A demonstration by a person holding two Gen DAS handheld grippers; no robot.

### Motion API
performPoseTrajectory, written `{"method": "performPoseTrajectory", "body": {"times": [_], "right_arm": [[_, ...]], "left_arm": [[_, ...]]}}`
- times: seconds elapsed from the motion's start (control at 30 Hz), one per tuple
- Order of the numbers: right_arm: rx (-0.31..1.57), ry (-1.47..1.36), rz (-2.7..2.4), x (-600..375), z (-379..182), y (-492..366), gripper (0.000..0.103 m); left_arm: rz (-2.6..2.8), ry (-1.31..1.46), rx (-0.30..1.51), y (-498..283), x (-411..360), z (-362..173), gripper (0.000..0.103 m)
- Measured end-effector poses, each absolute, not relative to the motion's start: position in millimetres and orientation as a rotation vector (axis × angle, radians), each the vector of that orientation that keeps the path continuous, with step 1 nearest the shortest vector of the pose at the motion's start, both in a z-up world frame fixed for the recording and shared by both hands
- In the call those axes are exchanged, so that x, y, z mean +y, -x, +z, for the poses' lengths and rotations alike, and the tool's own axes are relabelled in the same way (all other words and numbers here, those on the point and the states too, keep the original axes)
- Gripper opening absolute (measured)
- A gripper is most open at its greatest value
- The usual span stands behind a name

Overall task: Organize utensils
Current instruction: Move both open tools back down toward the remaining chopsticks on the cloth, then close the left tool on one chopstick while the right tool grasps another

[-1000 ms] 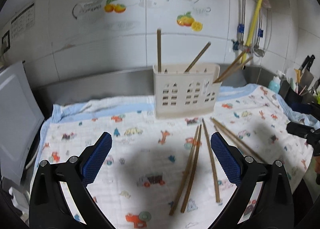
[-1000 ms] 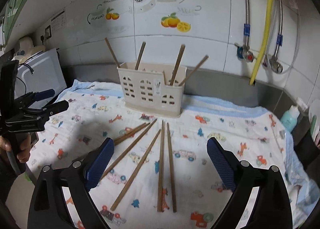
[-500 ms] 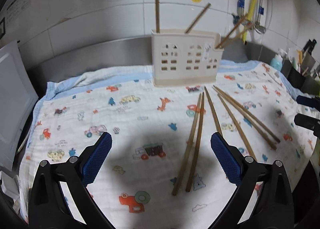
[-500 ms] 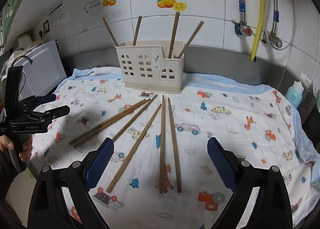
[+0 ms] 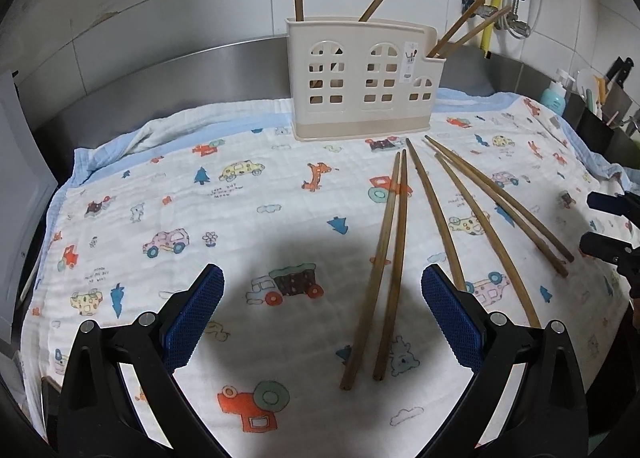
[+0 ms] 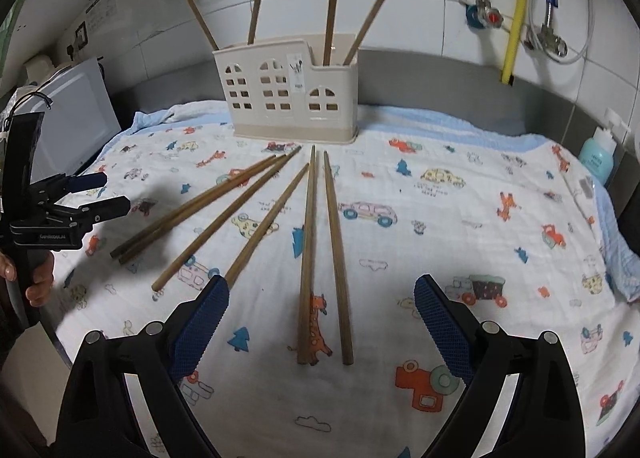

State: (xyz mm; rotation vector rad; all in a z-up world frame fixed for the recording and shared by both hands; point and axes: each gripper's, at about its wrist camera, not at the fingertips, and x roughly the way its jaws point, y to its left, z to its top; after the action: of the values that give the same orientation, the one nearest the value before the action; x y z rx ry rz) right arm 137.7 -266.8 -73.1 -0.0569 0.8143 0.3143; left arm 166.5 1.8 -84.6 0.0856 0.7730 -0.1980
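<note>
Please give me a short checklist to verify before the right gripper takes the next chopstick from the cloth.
1. Right gripper open and empty: ok.
2. Left gripper open and empty: ok.
3. Pair of chopsticks between the right gripper's fingers: ok.
4. Holder upright on the cloth: ok.
5. Room left in the holder: cannot tell.
6. Left gripper apart from that pair: ok.

The left tool is held low with its two blue-padded fingers spread wide and nothing between them. The right tool is posed the same way, wide apart and empty. In the right wrist view, the left tool appears at the far left, gripped from below by the person's hand.
</note>
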Motion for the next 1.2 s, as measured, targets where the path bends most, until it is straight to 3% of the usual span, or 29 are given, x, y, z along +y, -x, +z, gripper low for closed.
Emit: {"method": "performPoseTrajectory", "body": {"times": [0.27, 0.37, 0.53, 0.97, 1.2], "right_arm": [[0.837, 0.039, 0.317, -269, -82, -146, 0.086], [0.848, 0.025, 0.327, -271, -84, -149, 0.076], [0.860, 0.025, 0.327, -272, -88, -152, 0.069], [0.885, 0.016, 0.329, -275, -100, -157, 0.043], [0.899, 0.012, 0.328, -276, -104, -158, 0.028]], "left_arm": [[-0.224, -0.092, 0.794, -172, -2, -92, 0.098], [-0.229, -0.089, 0.796, -175, -2, -92, 0.097], [-0.244, -0.101, 0.786, -175, -4, -92, 0.095], [-0.317, -0.132, 0.847, -182, -13, -108, 0.048], [-0.331, -0.139, 0.868, -185, -14, -113, 0.033]]}}
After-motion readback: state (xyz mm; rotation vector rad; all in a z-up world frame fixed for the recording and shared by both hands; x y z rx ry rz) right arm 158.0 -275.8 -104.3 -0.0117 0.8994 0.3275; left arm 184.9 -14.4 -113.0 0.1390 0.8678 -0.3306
